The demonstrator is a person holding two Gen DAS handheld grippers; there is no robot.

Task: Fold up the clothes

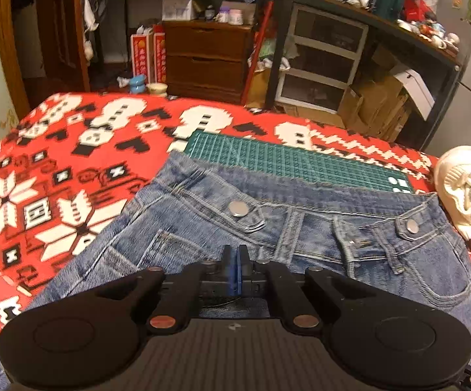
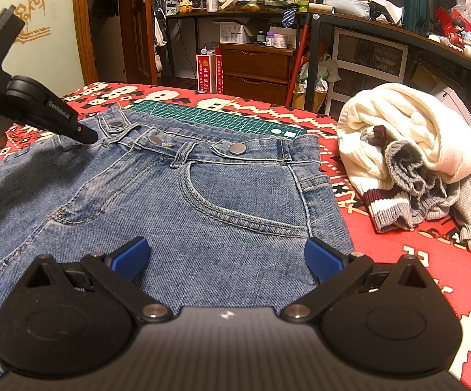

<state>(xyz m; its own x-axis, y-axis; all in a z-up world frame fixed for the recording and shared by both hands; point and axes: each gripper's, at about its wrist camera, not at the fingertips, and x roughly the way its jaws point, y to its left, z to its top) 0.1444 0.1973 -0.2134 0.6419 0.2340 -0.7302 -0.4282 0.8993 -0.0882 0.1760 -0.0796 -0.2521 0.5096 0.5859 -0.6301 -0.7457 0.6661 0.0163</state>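
The jeans (image 2: pixel 176 195) are spread flat on the patterned blanket (image 1: pixel 56 163) — heavy, stiff denim, best gripped at the waistband. The left gripper (image 1: pixel 235 262) is pressed closed, apparently on nothing; the right gripper (image 2: pixel 225 257) is held wide apart above the pocket.

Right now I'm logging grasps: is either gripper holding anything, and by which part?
Left gripper is shut, apparently pinching the jeans near the waistband's left end; the bite itself is hidden. Right gripper is open, holding nothing.
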